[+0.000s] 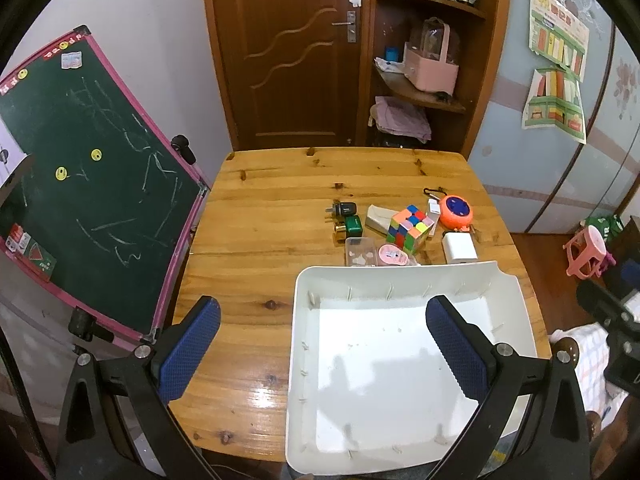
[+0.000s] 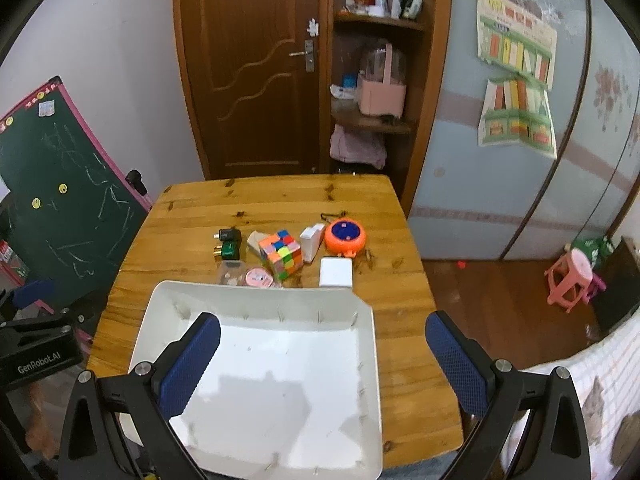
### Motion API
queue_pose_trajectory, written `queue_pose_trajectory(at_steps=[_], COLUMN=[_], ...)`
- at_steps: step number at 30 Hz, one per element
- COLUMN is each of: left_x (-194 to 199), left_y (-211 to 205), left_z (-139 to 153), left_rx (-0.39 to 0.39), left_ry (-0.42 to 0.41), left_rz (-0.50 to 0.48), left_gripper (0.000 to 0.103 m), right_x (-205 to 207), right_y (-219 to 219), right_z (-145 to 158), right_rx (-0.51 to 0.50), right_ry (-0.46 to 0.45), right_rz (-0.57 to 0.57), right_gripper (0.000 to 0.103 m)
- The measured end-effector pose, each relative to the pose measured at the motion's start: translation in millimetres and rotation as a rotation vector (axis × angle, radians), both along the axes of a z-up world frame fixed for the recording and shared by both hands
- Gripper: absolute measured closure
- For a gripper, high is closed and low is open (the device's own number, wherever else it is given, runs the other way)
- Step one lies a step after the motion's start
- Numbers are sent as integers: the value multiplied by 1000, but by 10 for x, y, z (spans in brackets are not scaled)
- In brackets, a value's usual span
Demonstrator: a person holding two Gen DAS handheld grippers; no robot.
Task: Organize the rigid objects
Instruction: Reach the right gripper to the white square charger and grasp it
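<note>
While both grippers hang spread, left gripper (image 1: pixel 323 354), right gripper (image 2: pixel 323 354), white tray (image 2: pixel 256 302) below (nothing inside), puzzle cube (image 2: pixel 281 255) at 12 o'clock beyond it, white box (image 2: pixel 336 272) beside.

bare table (image 1: pixel 260 208) left of clutter (image 1: pixel 408 228)

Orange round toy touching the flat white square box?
Apart. Right wrist view shows bare wood between the orange round toy and the flat white square box.
</note>
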State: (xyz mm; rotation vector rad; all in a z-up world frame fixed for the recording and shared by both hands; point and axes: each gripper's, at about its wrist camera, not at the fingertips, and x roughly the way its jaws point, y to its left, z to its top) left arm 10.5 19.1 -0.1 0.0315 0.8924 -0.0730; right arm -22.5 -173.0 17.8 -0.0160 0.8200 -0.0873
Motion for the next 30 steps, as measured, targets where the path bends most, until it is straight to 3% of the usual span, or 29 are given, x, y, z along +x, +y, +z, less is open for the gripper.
queue_pose_trajectory(at_steps=[16, 23, 30], left_x=[262, 370, 431], left_y=[75, 174, 211], left_z=[-608, -1046, -1336], left_rx=[14, -19, -8], left_ry=[183, 314, 367], left_rz=[-6, 9, 10], left_gripper=[1, 1, 1], right_x=[404, 898, 1456], right_y=[-388, -584, -663], right_z=[-132, -348, -707], right_rx=[29, 62, 81], right_ry=[30, 125, 231], right_rz=[-56, -74, -74], right_gripper=[0, 0, 0])
